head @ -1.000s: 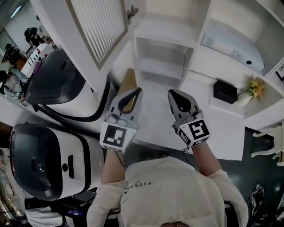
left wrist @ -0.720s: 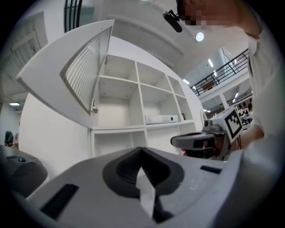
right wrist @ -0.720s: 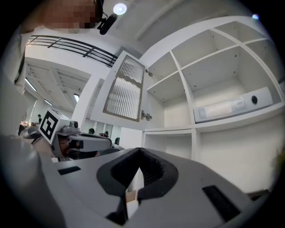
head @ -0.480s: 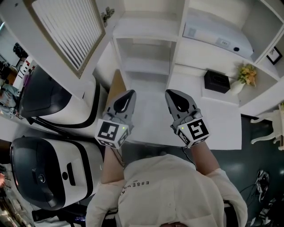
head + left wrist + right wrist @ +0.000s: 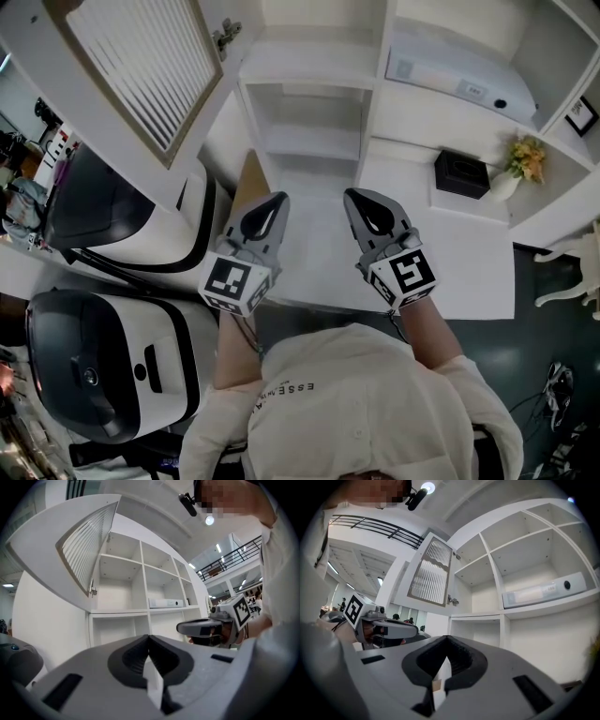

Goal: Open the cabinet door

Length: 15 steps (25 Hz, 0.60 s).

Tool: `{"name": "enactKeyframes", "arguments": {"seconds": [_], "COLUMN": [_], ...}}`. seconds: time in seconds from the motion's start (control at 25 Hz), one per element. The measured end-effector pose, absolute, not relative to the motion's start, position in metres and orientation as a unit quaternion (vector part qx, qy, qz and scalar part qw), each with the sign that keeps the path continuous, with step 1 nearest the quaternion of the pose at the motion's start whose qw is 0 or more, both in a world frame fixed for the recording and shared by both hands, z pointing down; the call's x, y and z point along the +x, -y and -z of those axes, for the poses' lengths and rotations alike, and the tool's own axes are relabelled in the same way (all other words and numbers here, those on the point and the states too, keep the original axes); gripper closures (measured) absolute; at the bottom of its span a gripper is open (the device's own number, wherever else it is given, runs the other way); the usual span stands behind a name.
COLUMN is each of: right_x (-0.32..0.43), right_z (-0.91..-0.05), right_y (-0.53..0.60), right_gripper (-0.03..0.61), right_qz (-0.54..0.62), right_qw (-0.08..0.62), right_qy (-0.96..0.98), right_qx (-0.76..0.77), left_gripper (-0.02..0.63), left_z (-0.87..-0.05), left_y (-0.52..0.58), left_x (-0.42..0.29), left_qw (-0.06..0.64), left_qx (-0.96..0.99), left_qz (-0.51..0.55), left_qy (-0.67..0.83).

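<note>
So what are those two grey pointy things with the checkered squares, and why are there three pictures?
A person holds two grabbing tools: the left gripper and the right gripper. One picture comes from a camera on the person's head, looking down. The other two come from cameras riding on each tool. Both pairs of jaws are shut and hold nothing. Ahead stand white shelves, with the cabinet door open. A black box and yellow flowers sit on a shelf.

The cabinet door (image 5: pixel 141 70), upper left, has a smooth matt white frame around ribbed translucent glass; its hinge (image 5: pixel 225 37) looks metal. The lower-left machine (image 5: pixel 159 356) is glossy plastic.
</note>
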State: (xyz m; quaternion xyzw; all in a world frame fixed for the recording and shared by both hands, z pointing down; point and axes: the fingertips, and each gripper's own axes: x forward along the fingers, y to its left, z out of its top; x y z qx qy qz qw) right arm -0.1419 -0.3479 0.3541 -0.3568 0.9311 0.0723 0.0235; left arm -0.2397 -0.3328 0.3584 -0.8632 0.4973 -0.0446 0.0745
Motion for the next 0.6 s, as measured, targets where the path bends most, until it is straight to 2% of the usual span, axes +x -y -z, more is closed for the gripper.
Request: {"name": "enactKeyframes", "arguments": {"seconds": [0.6], "right_x": [-0.133], "right_z": [-0.352], "right_y": [0.367], "right_gripper": [0.565], "right_qz": [-0.073], "right_qw": [0.031], "right_qy": [-0.927], "right_qx": [-0.367], "left_gripper": [0.611], "left_z": [-0.35], "left_y": [0.35], "left_x": [-0.237], "left_qw": [0.081], "left_qx": [-0.863], "left_qz": [0.035], "left_qy": [-0.498]}}
